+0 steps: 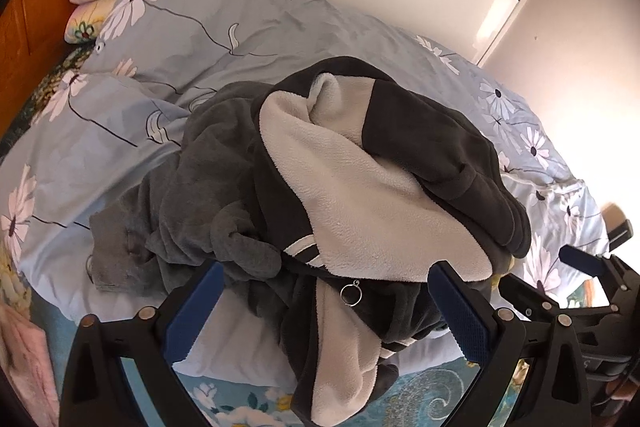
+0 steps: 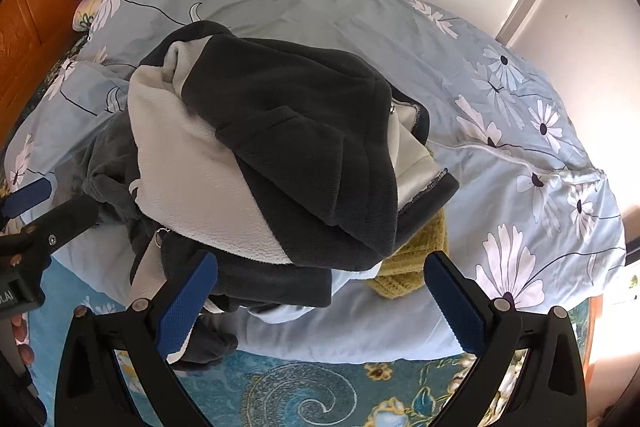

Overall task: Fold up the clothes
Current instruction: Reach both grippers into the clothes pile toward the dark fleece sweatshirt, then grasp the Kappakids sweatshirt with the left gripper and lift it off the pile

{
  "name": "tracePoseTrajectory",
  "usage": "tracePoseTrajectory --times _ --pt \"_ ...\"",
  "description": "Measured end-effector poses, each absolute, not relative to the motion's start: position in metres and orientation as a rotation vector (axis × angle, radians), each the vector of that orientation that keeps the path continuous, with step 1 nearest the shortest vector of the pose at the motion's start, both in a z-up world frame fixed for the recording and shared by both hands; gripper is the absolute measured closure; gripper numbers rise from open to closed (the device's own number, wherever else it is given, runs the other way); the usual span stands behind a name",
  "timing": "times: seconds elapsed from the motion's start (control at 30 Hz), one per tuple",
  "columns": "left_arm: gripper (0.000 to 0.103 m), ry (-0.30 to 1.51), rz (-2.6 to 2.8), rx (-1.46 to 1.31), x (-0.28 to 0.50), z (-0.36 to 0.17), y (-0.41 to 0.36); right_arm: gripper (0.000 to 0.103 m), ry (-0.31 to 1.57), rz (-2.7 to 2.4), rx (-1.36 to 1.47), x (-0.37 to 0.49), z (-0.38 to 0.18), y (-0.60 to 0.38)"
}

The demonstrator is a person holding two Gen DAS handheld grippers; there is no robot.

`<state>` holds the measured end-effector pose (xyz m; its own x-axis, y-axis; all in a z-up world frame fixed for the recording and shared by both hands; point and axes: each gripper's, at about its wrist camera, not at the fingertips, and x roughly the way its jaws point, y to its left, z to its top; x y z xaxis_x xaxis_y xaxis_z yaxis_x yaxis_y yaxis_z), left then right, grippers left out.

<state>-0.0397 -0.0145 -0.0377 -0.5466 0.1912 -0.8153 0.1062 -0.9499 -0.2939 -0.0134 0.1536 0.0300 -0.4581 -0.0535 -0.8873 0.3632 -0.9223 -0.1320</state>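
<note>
A pale blue daisy-print duvet [image 1: 240, 39] covers the bed. Near its front edge my heap sits: dark grey fleece jacket with pale lining [image 2: 304, 147] over a mustard knit garment [image 2: 404, 267]. My left gripper [image 1: 324, 311] and right gripper [image 2: 320, 301] hover spread, empty. Grabbing several layers could drag the heap off.

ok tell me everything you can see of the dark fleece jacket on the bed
The dark fleece jacket lies crumpled in a heap on the floral duvet, partly inside out: charcoal plush outside, pale grey fleece lining, striped ribbed trim and a metal ring zip pull. One part hangs over the bed edge. It covers a mustard knit and lies against a grey garment. Neither claw touches it.
</note>
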Motion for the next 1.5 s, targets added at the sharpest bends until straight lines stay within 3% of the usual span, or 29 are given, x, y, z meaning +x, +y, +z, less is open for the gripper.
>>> tracePoseTrajectory --times 0.37,0.53,0.83,1.07,1.2,1.3,1.4,1.43,1.47,1.5 --pt "0.000 -0.337 2.689 -1.424 -0.047 -0.039 0.006 0.000 0.431 -2.387 1.471 -0.012 0.028 0.152" --pt "0.000 -0.427 2.614 -1.482 -0.055 -0.047 0.003 0.000 0.433 -2.363 1.437 -0.011 0.029 0.149" --pt "0.000 -0.353 2.601 -1.589 -0.070 -0.061 0.008 0.000 0.365 -2.317 1.431 -0.010 0.025 0.150" --pt "0.001 -0.660 2.591 -1.658 -0.112 -0.070 -0.016 0.000 0.293 -2.357 1.446 0.007 0.028 0.176" --pt "0.001 -0.722 2.599 -1.687 -0.139 -0.080 -0.023 0.000 0.261 -2.370 1.489 0.024 0.025 0.198" --pt "0.013 -0.787 2.626 -1.734 -0.154 -0.091 -0.036 0.000 0.229 -2.383 1.536 0.040 0.019 0.220" --pt "0.033 -1.004 2.574 -1.784 -0.161 -0.102 -0.050 0.000 0.189 -2.397 1.584 0.057 0.016 0.242" --pt "0.045 -1.062 2.546 -1.786 -0.162 -0.104 -0.052 0.000 0.176 -2.406 1.591 0.062 0.016 0.248" --pt "0.066 -1.056 2.549 -1.791 -0.164 -0.102 -0.050 0.000 0.164 -2.415 1.595 0.066 0.016 0.253" --pt "0.073 -1.036 2.558 -1.801 -0.165 -0.100 -0.047 0.000 0.152 -2.424 1.599 0.070 0.017 0.258"
